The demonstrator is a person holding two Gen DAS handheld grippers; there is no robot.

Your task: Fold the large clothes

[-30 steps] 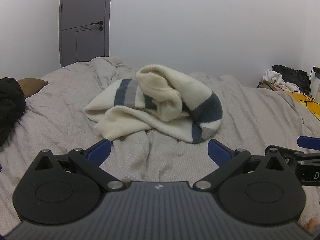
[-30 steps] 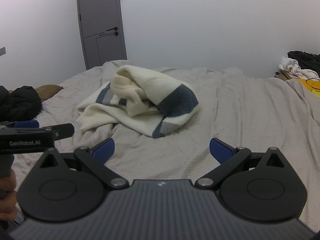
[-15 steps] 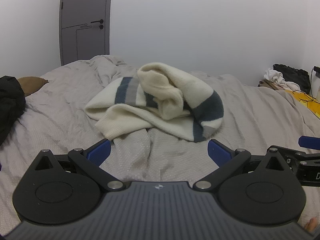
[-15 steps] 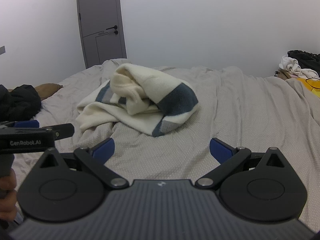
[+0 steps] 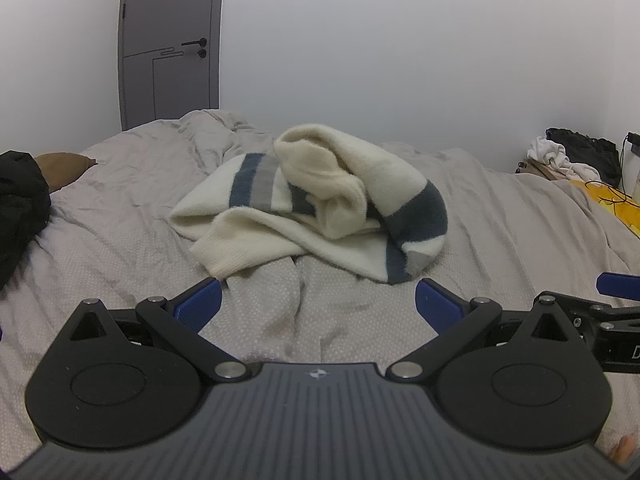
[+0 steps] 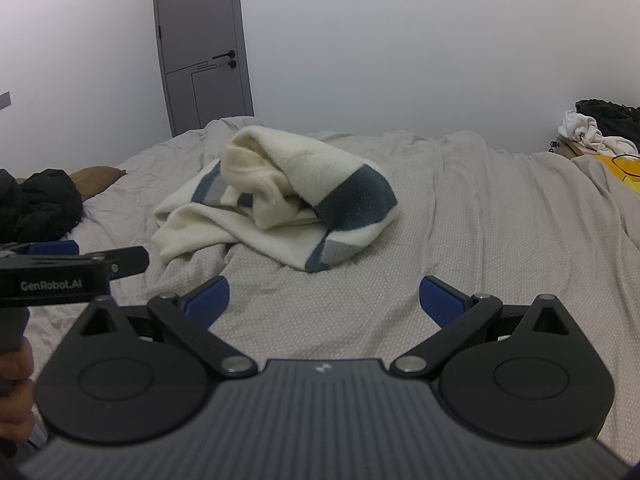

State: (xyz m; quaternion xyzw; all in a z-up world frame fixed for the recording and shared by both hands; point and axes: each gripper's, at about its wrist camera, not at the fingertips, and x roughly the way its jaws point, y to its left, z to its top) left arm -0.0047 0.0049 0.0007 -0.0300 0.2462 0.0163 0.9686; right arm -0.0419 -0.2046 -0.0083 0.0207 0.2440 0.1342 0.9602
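A cream sweater (image 5: 316,204) with navy and grey stripes lies crumpled in a heap in the middle of the bed; the right wrist view shows the sweater (image 6: 280,200) left of centre. My left gripper (image 5: 318,304) hovers open just short of its near edge, nothing between the blue pads. My right gripper (image 6: 324,298) is open too, over bare sheet in front of the heap's right side. The left gripper's body (image 6: 60,276) shows at the left edge of the right wrist view, held by a hand (image 6: 14,396).
The bed sheet (image 5: 500,240) is grey and wrinkled. A black garment (image 5: 20,212) and a brown pillow (image 5: 64,164) lie at the left. A pile of clothes (image 6: 600,128) and a yellow item (image 5: 624,208) sit at the right. A grey door (image 5: 172,40) stands behind.
Both grippers have crept slightly forward toward the sweater; the heap looks a little nearer. Both stay open and the sweater has not moved.
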